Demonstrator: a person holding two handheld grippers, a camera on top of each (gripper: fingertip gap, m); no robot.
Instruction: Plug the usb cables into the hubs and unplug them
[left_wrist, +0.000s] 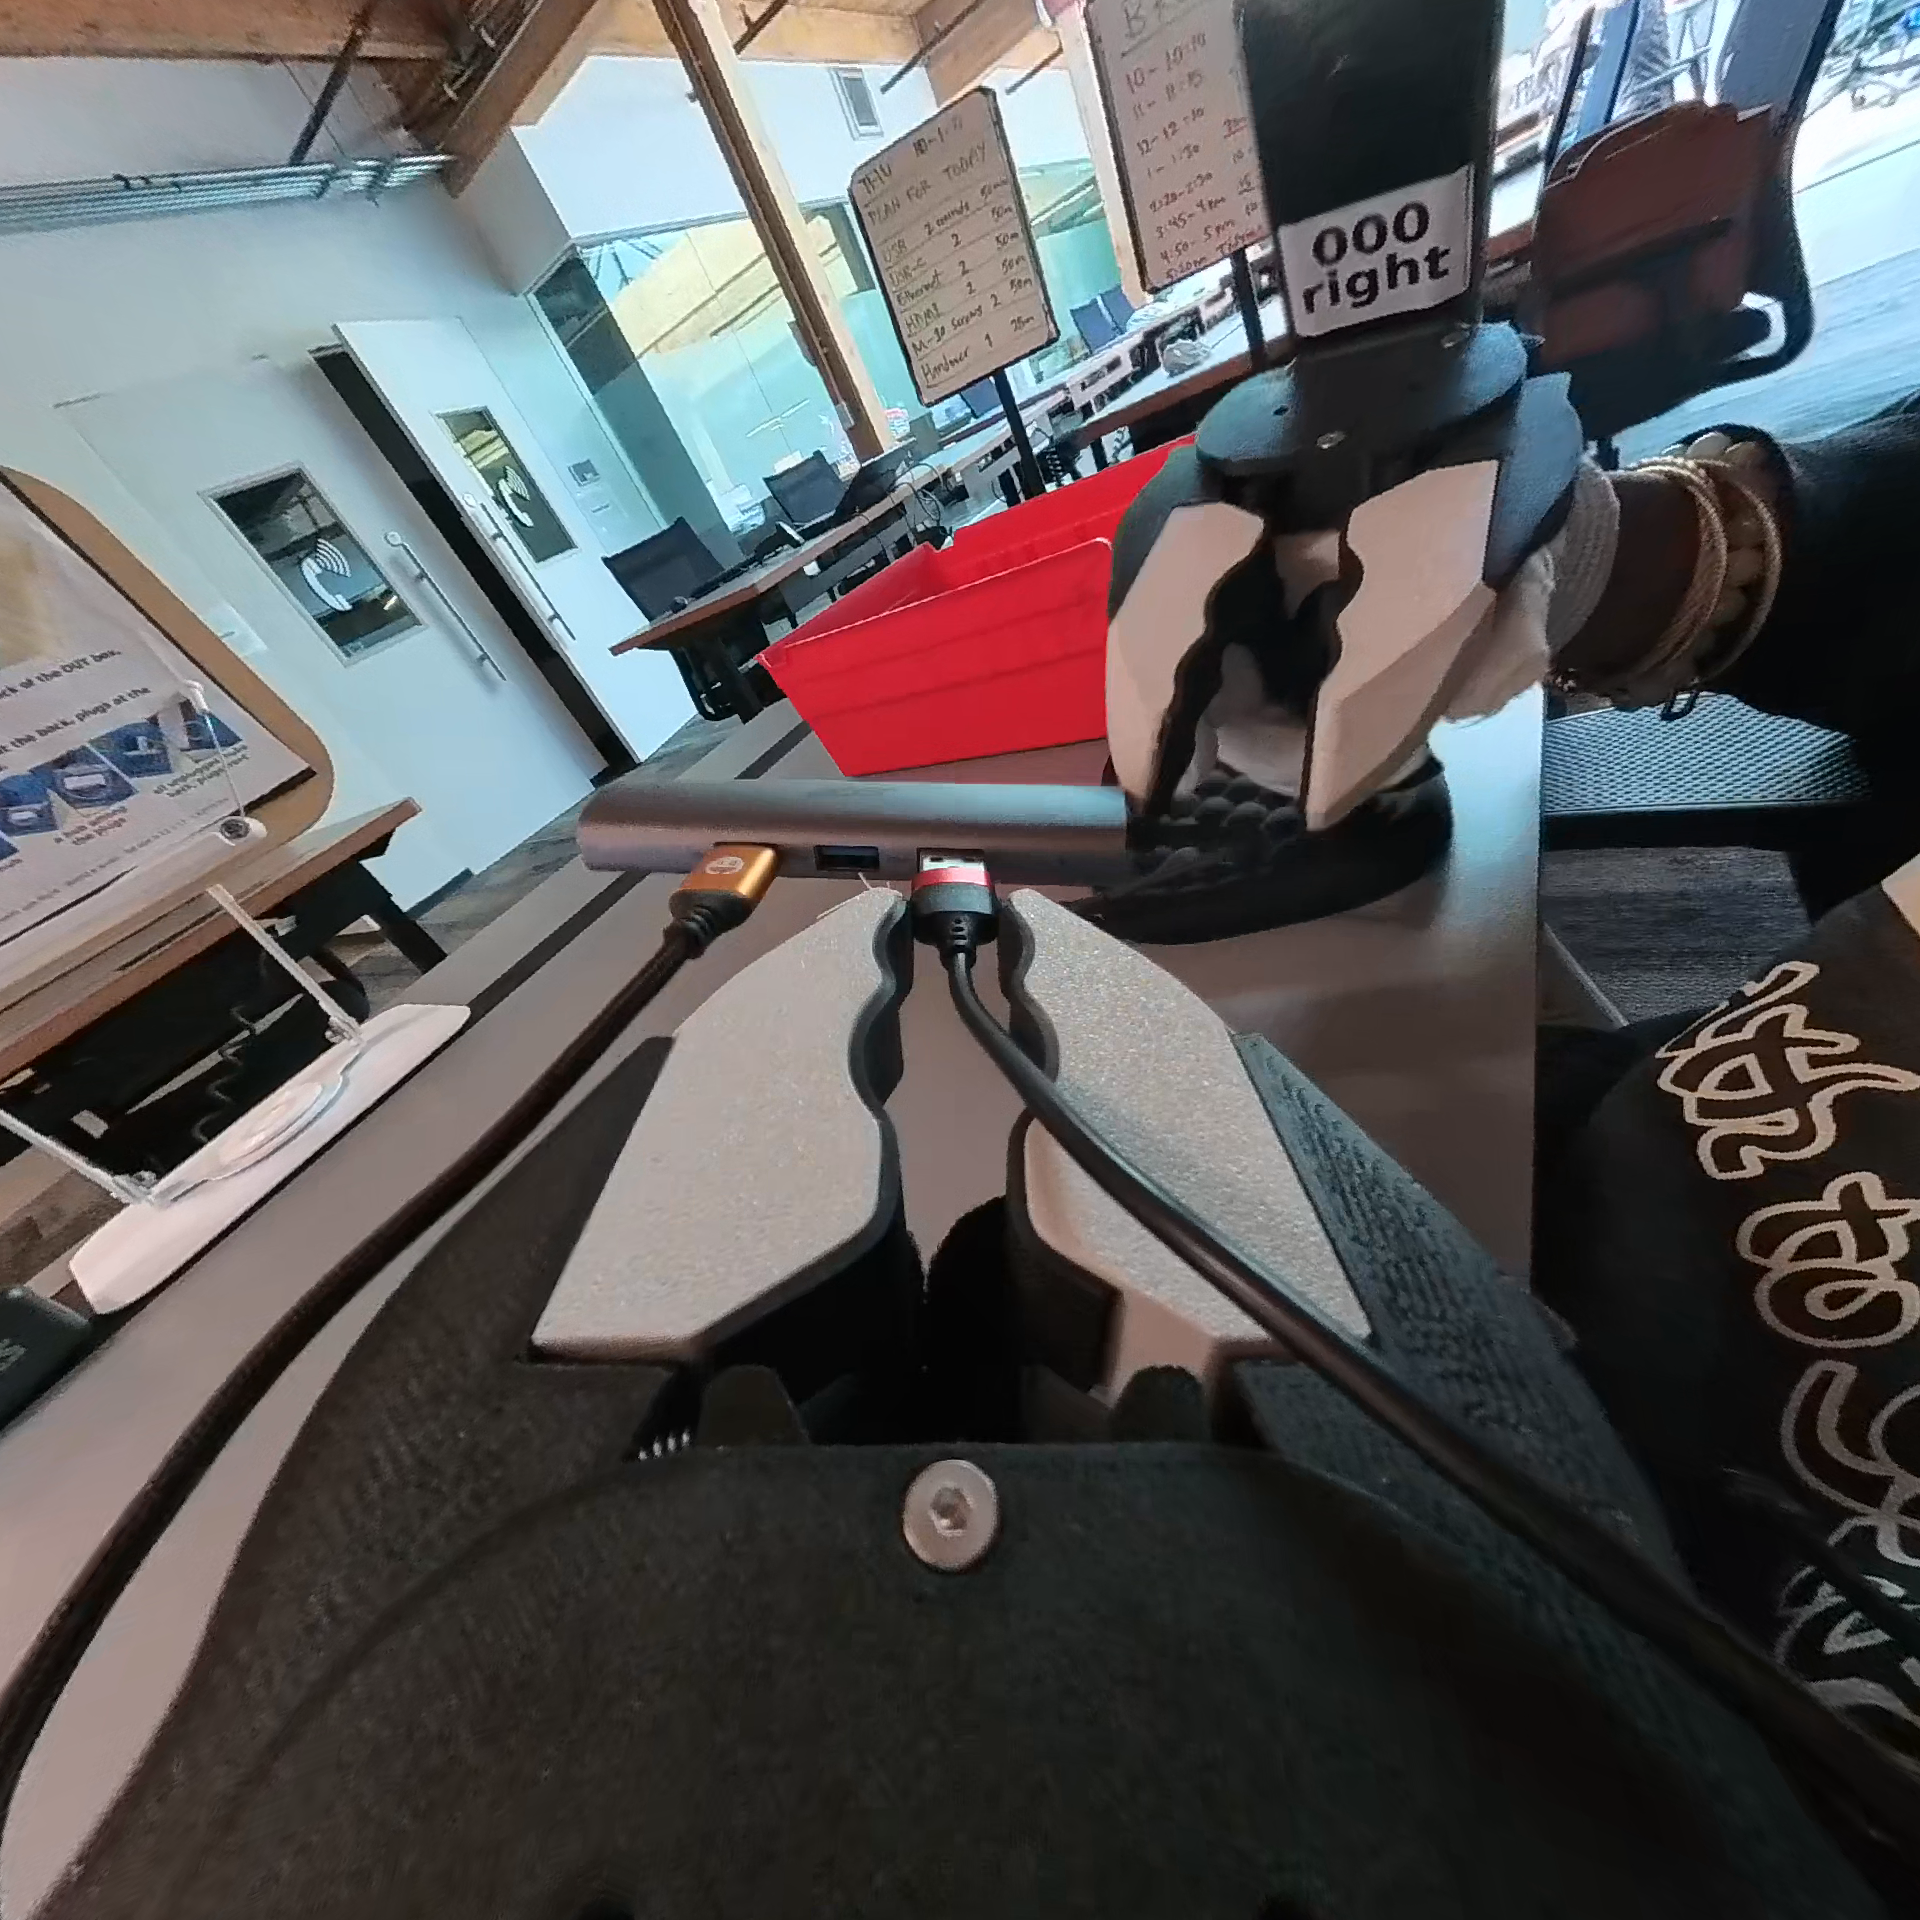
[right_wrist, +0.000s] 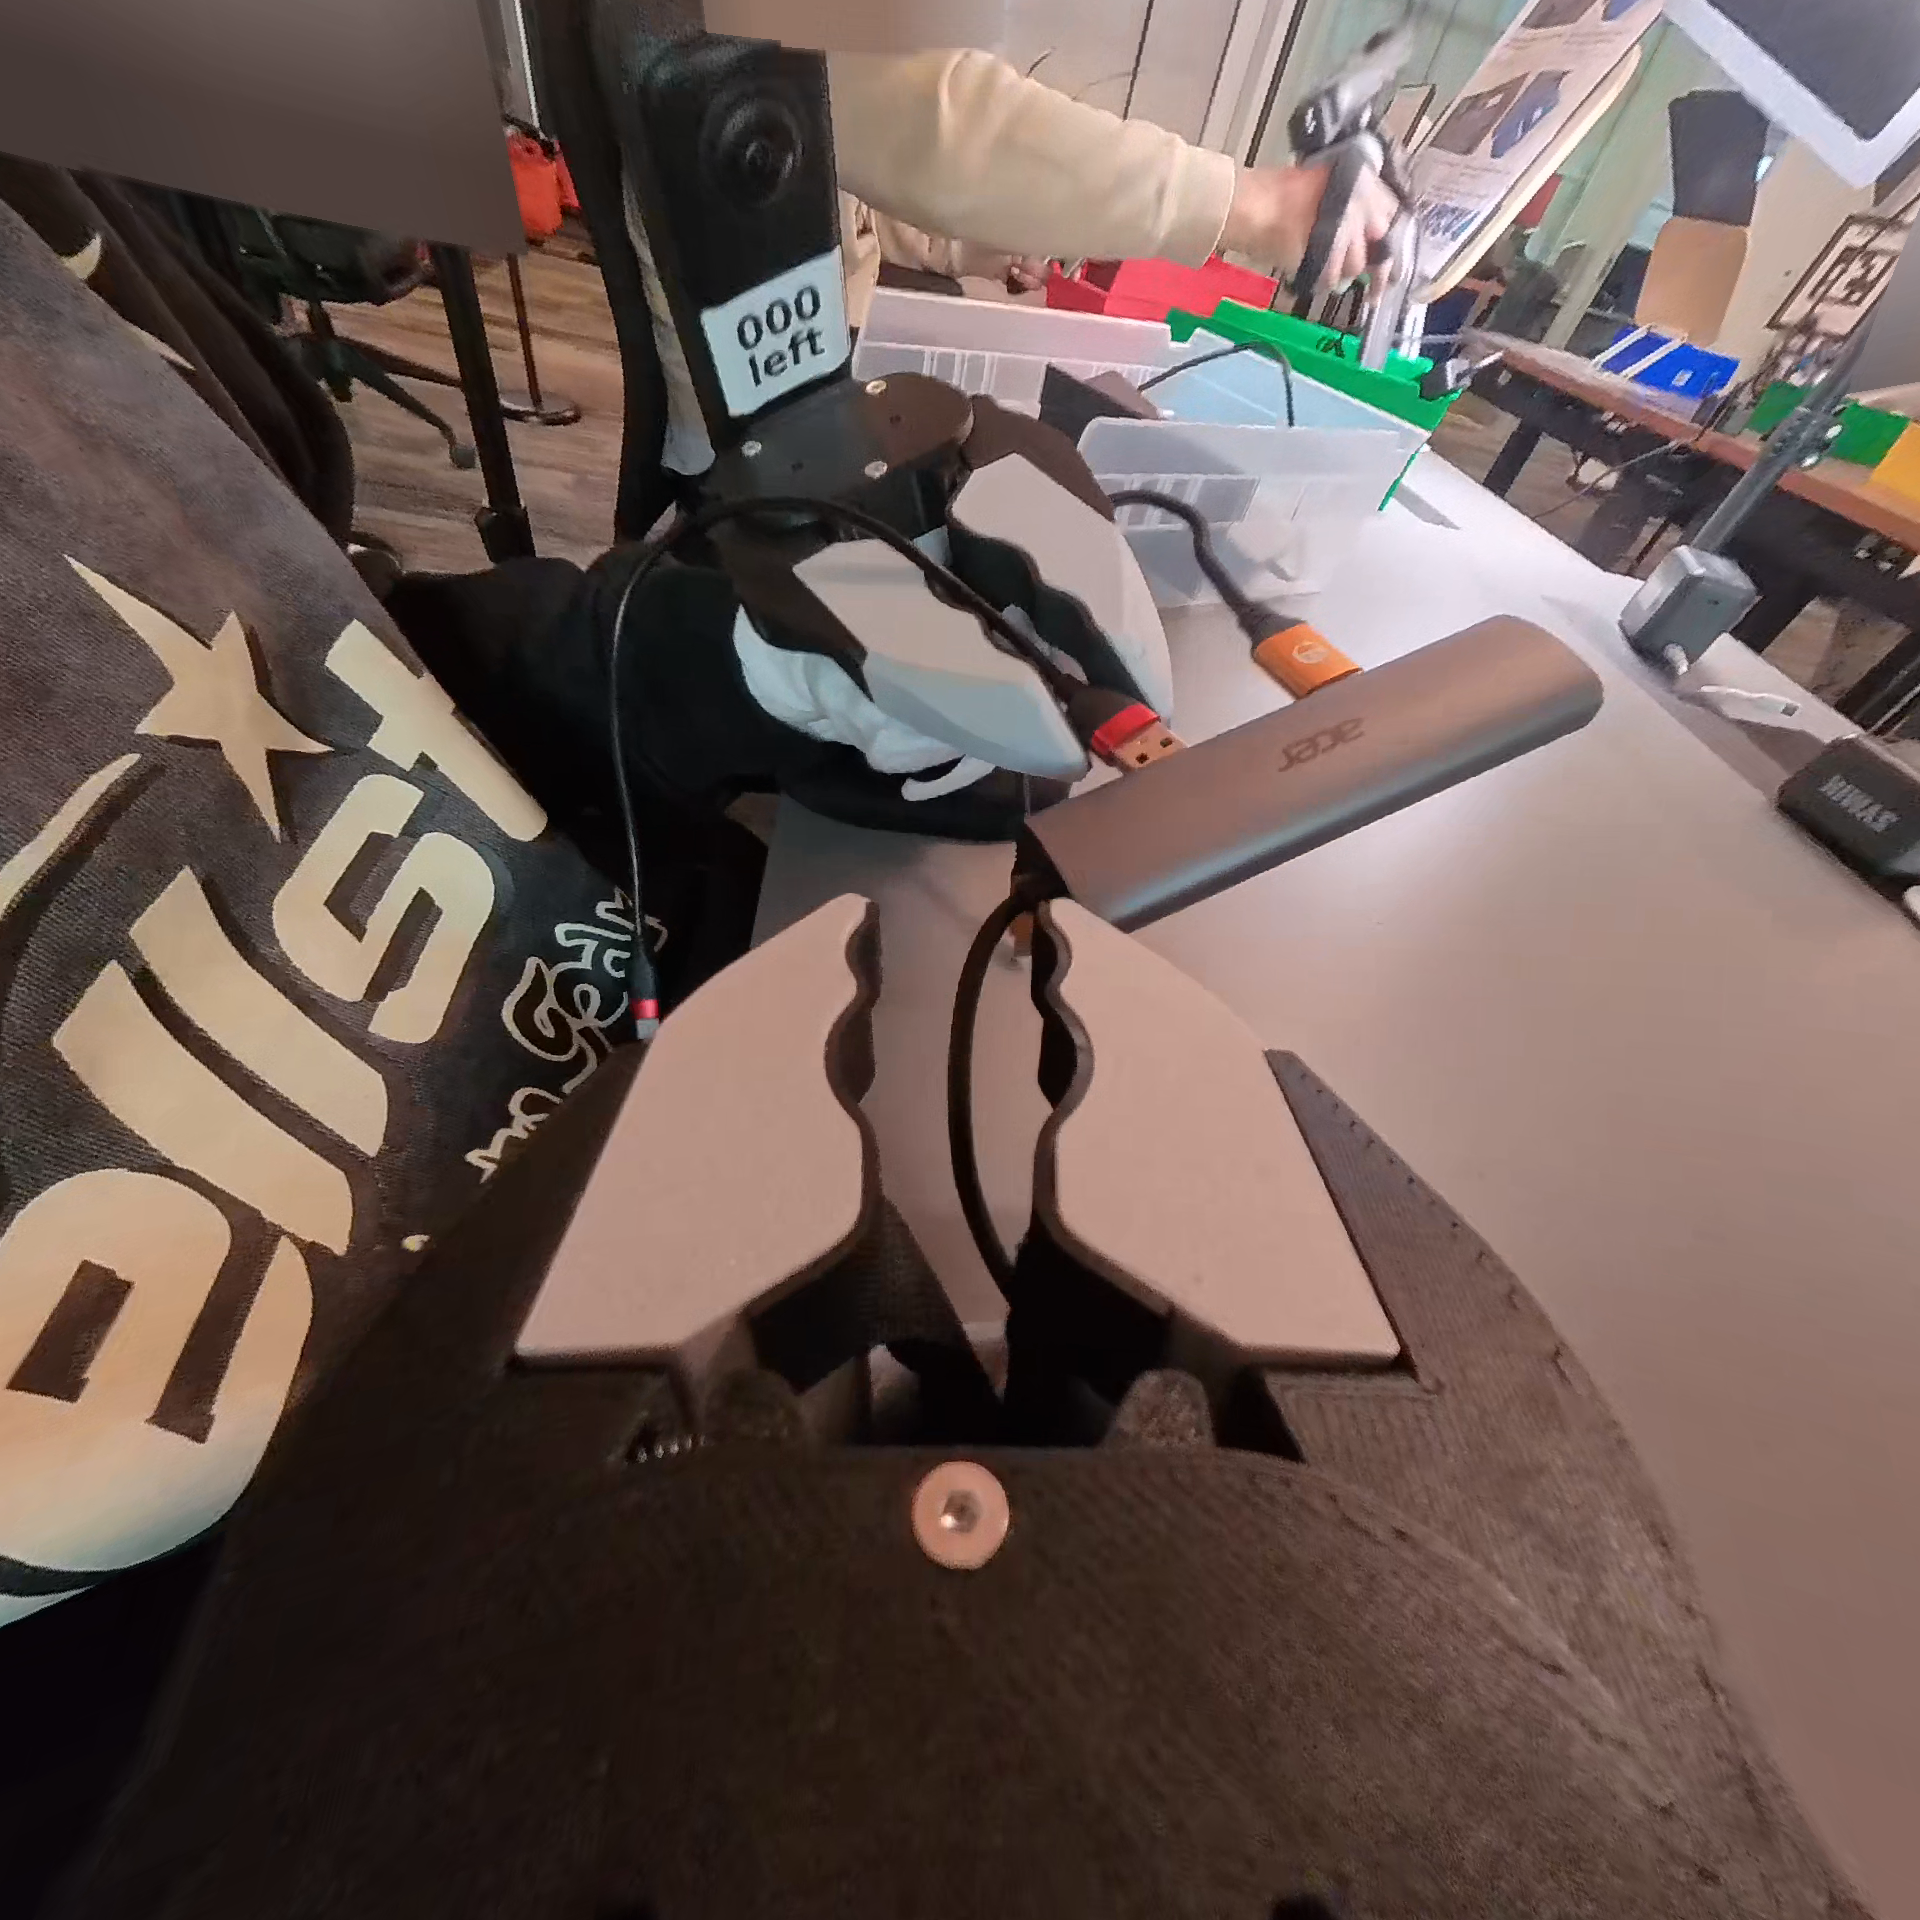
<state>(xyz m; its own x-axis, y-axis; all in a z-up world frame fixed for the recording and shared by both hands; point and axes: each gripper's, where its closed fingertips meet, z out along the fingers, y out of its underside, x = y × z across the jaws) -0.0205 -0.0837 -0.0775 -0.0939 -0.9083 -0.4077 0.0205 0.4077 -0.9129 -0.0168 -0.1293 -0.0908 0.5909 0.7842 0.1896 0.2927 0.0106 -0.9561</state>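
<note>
Now the left gripper (left_wrist: 956, 920) pinches the red-collared plug (left_wrist: 954, 888) between its fingertips, the plug's metal tip right at the long side of the grey hub (left_wrist: 852, 821). From the right wrist view that tip looks bare and just short of the socket, so whether it has entered I cannot tell. Its thin black cable (left_wrist: 1195, 1174) trails back over the gripper's right finger. An orange plug (left_wrist: 732, 871) sits in a socket further left, with one free socket (left_wrist: 847, 858) between the two. The hub lies on the grey table (right_wrist: 1507, 1091), near its front edge. The right gripper (right_wrist: 961, 935) stands spread at the hub's near end, its right fingertip touching that end; the hub's own short cable (right_wrist: 961, 1091) loops between the fingers. Bare tabletop stretches to the right of the hub; a red bin (left_wrist: 935, 665) stands behind it
</note>
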